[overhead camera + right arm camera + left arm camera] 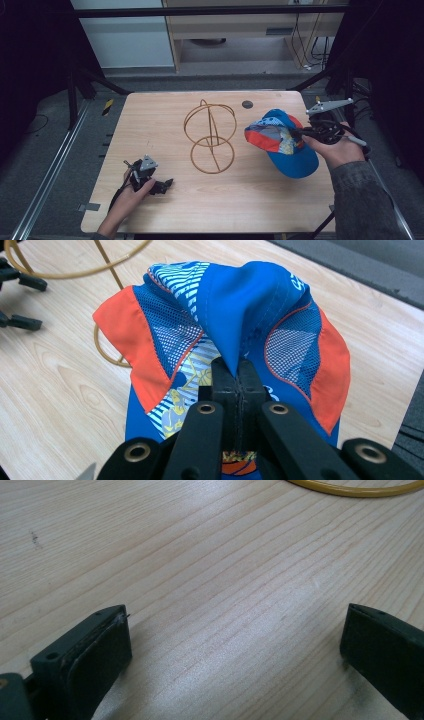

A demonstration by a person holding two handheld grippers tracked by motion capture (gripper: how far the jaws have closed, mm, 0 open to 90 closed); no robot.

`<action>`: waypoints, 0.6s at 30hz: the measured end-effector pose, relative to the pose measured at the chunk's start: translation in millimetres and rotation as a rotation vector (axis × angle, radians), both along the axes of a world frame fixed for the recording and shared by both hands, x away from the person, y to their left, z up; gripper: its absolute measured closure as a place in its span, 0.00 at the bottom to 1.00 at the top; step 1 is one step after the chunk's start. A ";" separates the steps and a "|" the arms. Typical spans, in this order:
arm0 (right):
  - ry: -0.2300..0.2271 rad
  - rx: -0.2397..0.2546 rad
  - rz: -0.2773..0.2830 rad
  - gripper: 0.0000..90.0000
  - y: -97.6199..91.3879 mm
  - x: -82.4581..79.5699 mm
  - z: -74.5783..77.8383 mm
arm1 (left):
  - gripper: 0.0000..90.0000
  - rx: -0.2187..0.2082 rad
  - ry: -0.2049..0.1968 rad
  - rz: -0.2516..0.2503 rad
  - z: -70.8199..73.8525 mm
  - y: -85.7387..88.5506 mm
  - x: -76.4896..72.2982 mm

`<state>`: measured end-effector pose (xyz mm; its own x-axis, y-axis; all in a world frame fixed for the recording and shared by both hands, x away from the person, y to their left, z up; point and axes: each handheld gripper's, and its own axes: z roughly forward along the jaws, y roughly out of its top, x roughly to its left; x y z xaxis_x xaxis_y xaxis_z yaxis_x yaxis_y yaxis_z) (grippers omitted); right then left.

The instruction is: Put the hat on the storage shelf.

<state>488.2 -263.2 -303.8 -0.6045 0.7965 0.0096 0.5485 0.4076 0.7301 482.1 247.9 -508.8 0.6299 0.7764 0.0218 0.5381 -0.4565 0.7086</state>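
Observation:
A blue cap (285, 142) with orange and patterned panels hangs lifted at the table's right side. My right gripper (303, 133) is shut on a pinched fold of the cap's crown (235, 320), its jaws pressed together around the fabric (239, 372). A gold wire stand (210, 135) made of hoops rests at the table's middle, just left of the cap. Its hoop shows at the top edge of the left gripper view (355, 489). My left gripper (162, 186) lies low on the wood at the front left, open, with bare wood between its jaws (235, 640).
The wooden table (150, 120) has a small dark round disc (247, 104) near its far edge. Black frame bars and cables stand beyond the table's right and left sides.

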 end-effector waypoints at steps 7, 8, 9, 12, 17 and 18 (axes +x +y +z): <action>-0.012 -0.002 0.000 1.00 0.1 0.5 7.0 | 0.00 0.000 -0.001 0.001 0.0 -0.1 -0.1; -0.015 -0.003 -0.001 1.00 -0.3 0.3 7.6 | 0.00 -0.001 0.000 0.001 -0.1 -0.1 -0.1; -0.014 -0.001 -0.003 1.00 -0.5 -0.1 7.9 | 0.00 0.000 -0.001 0.001 -0.1 -0.1 -0.1; -0.022 0.002 -0.004 1.00 -2.0 -0.1 10.1 | 0.00 -0.002 -0.001 0.001 -0.2 -0.1 -0.1; -0.037 0.018 -0.005 1.00 -3.2 -2.9 14.4 | 0.00 -0.002 -0.001 0.001 -0.2 -0.1 0.0; -0.043 0.018 -0.005 1.00 -3.5 -3.4 15.9 | 0.00 -0.002 -0.001 0.001 -0.2 -0.1 0.0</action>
